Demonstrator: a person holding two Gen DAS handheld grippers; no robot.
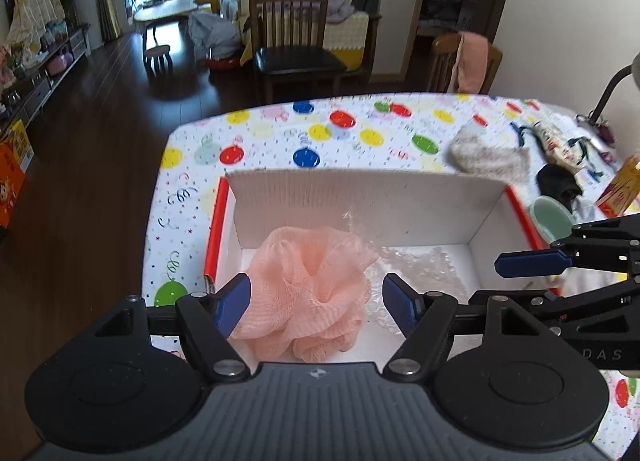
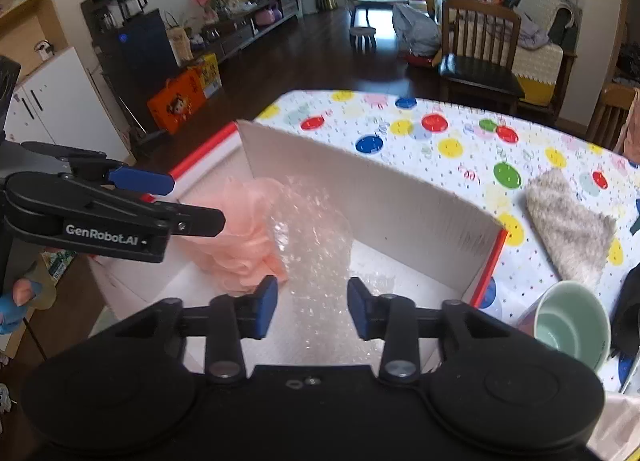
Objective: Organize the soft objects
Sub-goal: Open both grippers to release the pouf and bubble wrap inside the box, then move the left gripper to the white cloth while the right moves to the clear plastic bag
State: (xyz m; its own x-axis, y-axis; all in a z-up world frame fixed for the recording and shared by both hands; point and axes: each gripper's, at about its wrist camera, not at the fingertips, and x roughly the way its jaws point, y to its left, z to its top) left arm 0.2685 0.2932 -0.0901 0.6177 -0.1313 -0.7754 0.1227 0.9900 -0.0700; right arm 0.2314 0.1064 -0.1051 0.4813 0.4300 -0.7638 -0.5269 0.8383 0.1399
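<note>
A pink mesh bath puff (image 1: 308,289) lies in the left part of a white cardboard box (image 1: 360,197) with red edges; it also shows in the right wrist view (image 2: 240,237). Clear bubble wrap (image 2: 316,245) lies in the box beside the puff. My left gripper (image 1: 316,301) is open above the box, with the puff between its fingers. My right gripper (image 2: 312,303) is open above the bubble wrap, not gripping it. A grey fuzzy cloth (image 1: 488,159) lies on the table right of the box, also in the right wrist view (image 2: 568,233).
The table has a dotted cloth (image 1: 320,133). A green cup (image 2: 572,325), a black cloth (image 1: 558,181), a patterned pouch (image 1: 560,147) and an orange carton (image 1: 622,187) sit to the right of the box. Chairs (image 1: 296,45) stand beyond the far edge.
</note>
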